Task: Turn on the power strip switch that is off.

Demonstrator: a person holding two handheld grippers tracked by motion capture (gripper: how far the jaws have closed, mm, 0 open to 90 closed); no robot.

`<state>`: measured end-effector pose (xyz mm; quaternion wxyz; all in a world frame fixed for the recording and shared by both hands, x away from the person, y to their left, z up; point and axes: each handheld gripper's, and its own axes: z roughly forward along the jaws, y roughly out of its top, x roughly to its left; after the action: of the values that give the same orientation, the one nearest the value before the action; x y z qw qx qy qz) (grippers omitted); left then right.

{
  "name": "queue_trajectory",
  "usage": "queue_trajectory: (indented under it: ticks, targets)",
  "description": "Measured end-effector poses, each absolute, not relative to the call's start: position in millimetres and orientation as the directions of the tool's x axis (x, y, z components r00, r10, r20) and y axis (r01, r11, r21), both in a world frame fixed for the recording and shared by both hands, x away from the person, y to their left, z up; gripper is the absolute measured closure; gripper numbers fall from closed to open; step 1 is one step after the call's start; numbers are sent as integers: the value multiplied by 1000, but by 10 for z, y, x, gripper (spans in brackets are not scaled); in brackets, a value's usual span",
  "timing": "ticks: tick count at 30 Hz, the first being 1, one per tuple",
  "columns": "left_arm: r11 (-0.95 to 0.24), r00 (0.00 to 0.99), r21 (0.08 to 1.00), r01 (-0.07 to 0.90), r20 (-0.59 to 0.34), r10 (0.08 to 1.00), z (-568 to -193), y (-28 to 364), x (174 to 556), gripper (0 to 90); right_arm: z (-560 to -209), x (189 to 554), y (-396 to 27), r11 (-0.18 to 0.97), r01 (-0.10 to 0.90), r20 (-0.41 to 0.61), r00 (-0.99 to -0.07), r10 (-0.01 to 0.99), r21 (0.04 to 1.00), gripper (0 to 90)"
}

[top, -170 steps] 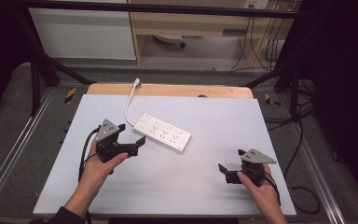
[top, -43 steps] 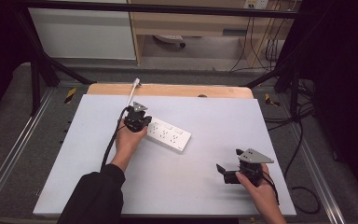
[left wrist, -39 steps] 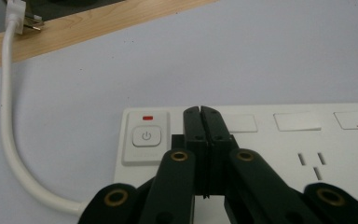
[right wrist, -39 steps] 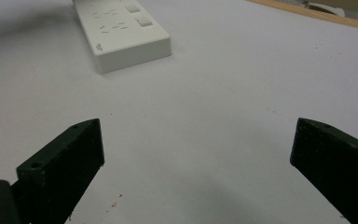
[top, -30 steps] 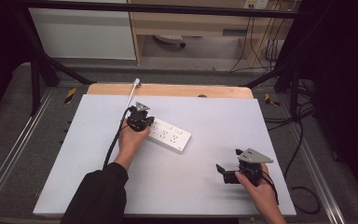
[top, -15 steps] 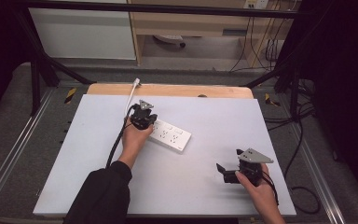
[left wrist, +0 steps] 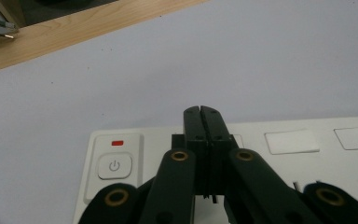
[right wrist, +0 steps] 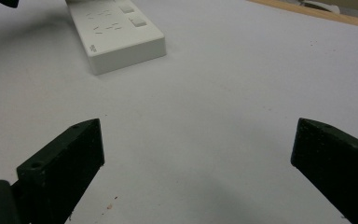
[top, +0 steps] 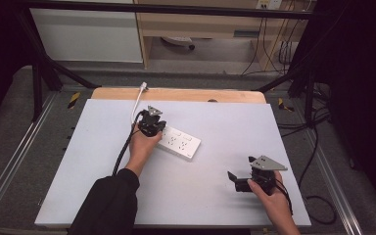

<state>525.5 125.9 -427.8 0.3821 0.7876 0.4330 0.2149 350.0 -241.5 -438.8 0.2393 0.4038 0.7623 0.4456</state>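
A white power strip (top: 180, 143) lies slantwise in the middle of the white table. My left gripper (top: 152, 128) is over its cable end, jaws shut with nothing between them. In the left gripper view the shut tips (left wrist: 200, 113) hover over the strip (left wrist: 298, 163), just right of the power button (left wrist: 114, 165) with its red mark. My right gripper (top: 236, 180) rests at the near right, open and holding nothing. Its view has the wide-apart jaws (right wrist: 198, 140) over bare table, with the strip's far end (right wrist: 121, 35) ahead.
The strip's white cable (top: 136, 104) runs back to a plug (top: 143, 87) lying on the wooden board (top: 186, 95) at the table's far edge. Black frame bars and loose cables stand around the table.
The left gripper went from the near left of the table to the strip's cable end, and crept slightly forward in the last second. The right gripper stayed put.
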Motion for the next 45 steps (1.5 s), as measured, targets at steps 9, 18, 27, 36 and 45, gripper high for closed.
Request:
queue_trajectory:
  ticks: [9,18,27,36,45]
  targets:
    - [-343,537,780,523,11,843,-4302,1263,5264,900,-4383,3498,-2419,280,397,-9,-562,827,874,32]
    - [-340,537,783,520,9,844,-4307,1239,5262,900,-4378,3498,-2448,271,400,-3,-556,831,875,31]
    - [-360,537,781,511,37,843,-4317,1174,5247,900,-4375,3495,-2449,273,395,-5,-561,828,877,31]
    - [-338,538,786,517,8,843,-4326,1200,5259,900,-4373,3491,-2460,269,399,-1,-558,830,877,31]
    - [-323,536,789,522,-9,844,-4330,1212,5272,900,-4370,3489,-2461,270,397,-1,-560,829,877,31]
